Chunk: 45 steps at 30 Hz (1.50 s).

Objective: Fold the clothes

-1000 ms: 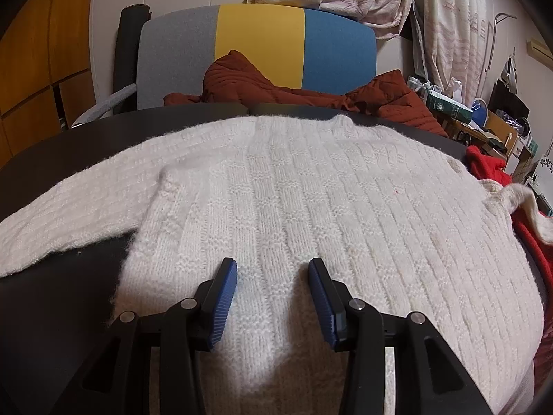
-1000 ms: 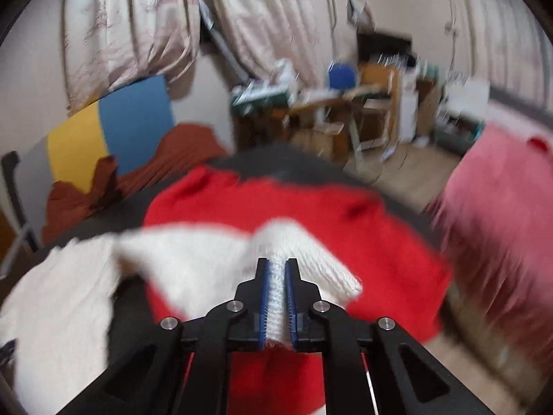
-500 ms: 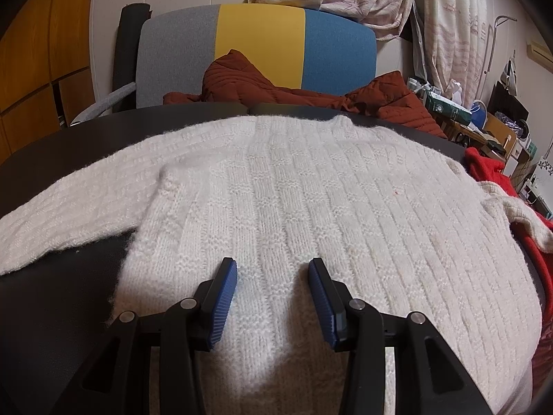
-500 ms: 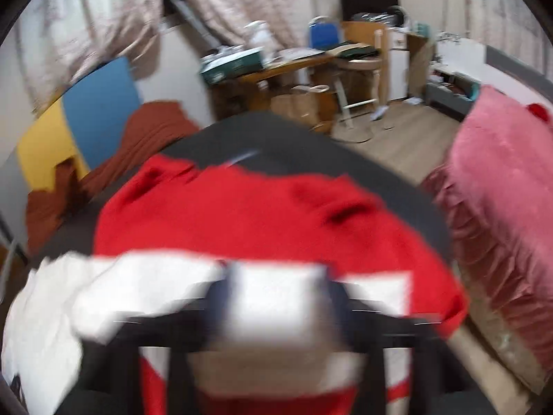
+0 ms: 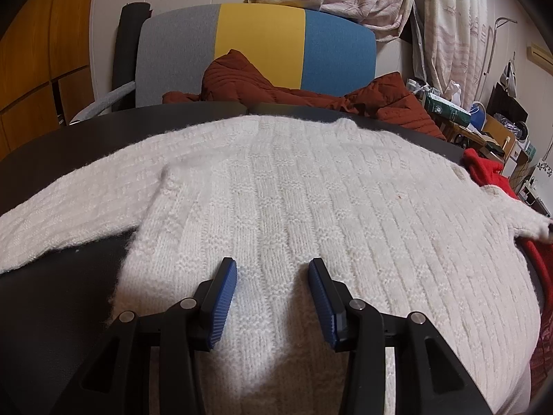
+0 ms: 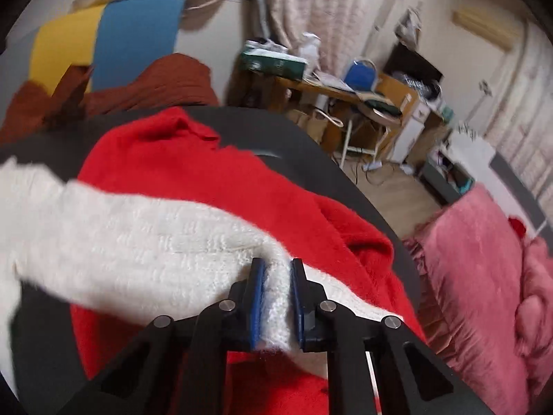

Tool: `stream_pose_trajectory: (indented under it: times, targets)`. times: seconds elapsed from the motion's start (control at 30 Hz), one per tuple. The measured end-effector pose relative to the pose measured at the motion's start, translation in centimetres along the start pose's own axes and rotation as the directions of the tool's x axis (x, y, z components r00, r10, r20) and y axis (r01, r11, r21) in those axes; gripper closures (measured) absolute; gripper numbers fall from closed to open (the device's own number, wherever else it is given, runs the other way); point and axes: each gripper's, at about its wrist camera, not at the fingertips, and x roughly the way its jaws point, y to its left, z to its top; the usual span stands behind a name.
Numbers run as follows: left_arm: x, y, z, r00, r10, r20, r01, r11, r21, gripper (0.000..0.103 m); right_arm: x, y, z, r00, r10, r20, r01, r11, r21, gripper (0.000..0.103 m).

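A white ribbed knit sweater (image 5: 293, 190) lies flat on the dark round table (image 5: 52, 311), one sleeve stretched out to the left. My left gripper (image 5: 273, 276) is open, its blue pads resting on the sweater's lower body with nothing pinched. The other sleeve (image 6: 138, 238) runs to the right across a red garment (image 6: 179, 159). My right gripper (image 6: 278, 276) is at that sleeve's end. Its jaws are closing, and the blue pads press a fold of the white knit between them.
A grey, yellow and blue chair (image 5: 259, 45) stands behind the table with a rust quilted jacket (image 5: 242, 79) on it. The red garment (image 5: 484, 169) covers the table's right side. A cluttered wooden desk (image 6: 363, 93) and a pink bed cover (image 6: 477, 259) lie beyond the edge.
My right gripper spread wide around the sleeve, then narrowed on it again while dropping lower and rolling. The sleeve sank onto the red garment. The left gripper stayed still.
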Motion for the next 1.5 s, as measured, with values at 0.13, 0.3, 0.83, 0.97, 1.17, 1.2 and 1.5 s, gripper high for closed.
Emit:
stream_pose_trajectory:
  times: [0.13,0.3,0.83,0.97,1.17,1.2,1.5]
  targets:
    - [0.0,0.3,0.0,1.0,-0.004,0.0,0.004,1.0,0.0,0.059,0.9,-1.2,0.0,0.998,0.046,-0.05,-0.039,0.992,0.122,0.073]
    - [0.0,0.6,0.0,1.0,-0.014,0.001,0.014,1.0,-0.003,0.059,-7.3,0.4,1.2,0.948,0.142,0.286,-0.218,0.942,0.256,0.04]
    - [0.1,1.0,0.0,0.999,-0.037,0.003,0.038,0.999,-0.016,0.059,-3.4,42.1,7.9,0.74,0.671,-0.041,-0.648,0.697,-0.306,0.08]
    - [0.2,1.3,-0.1,0.999,-0.054,0.003,0.054,0.998,-0.028,0.059,-0.5,44.2,8.7,0.782,0.623,-0.037,-0.611,0.752,-0.248,0.087]
    - [0.2,1.5,-0.2,0.997,-0.074,0.003,0.074,0.996,-0.043,0.059,1.0,45.0,9.7,0.793,0.609,-0.003,-0.595,0.774,-0.218,0.087]
    - [0.2,1.5,-0.2,0.997,-0.076,0.003,0.076,0.996,-0.044,0.059,1.0,45.1,9.8,0.793,0.609,-0.002,-0.594,0.774,-0.22,0.086]
    - [-0.1,1.4,-0.1,0.997,-0.08,0.0,0.08,0.996,-0.048,0.059,-8.0,43.4,4.7,0.727,0.685,0.049,-0.665,0.72,-0.2,0.031]
